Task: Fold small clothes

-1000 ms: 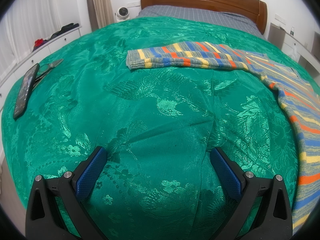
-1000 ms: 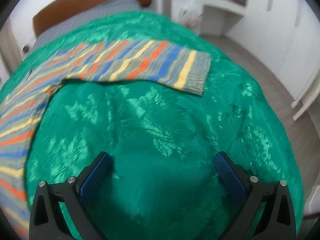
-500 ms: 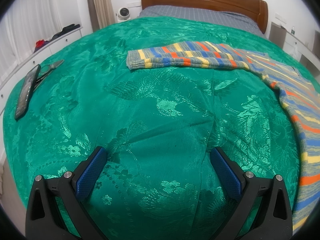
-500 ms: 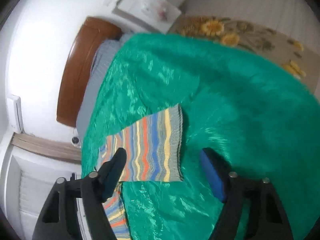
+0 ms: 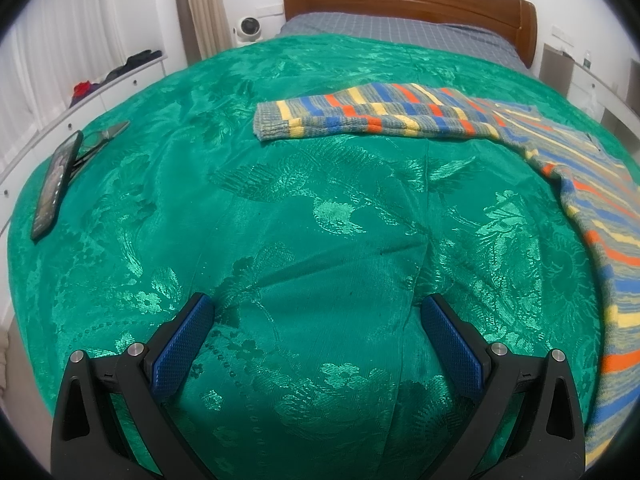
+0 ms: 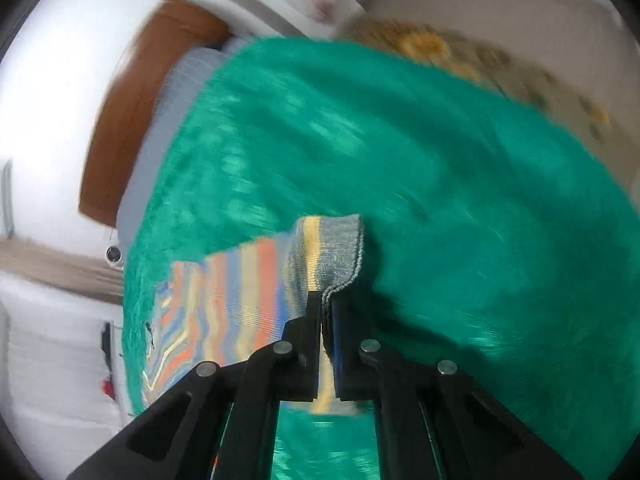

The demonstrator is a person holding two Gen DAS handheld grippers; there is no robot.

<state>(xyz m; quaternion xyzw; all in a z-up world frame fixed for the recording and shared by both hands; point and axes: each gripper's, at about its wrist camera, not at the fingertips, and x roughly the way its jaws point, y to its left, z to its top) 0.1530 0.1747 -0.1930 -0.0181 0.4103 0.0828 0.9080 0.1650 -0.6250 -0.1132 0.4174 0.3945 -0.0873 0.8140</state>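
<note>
right gripper [image 6: 327,304] now clamping sweater [image 6: 320,256] cuff, jaws just closing from wide apart | left gripper [image 5: 318,336] hanging apart over bedspread [image 5: 280,240], holding nothing | sweater lying spread on bed, right sleeve lifting | likely starting sleeve fold inward

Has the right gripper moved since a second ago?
Yes. The right gripper has swung in from over the green bedspread onto the striped sweater's sleeve cuff, its jaws just closing on the cuff.
</note>
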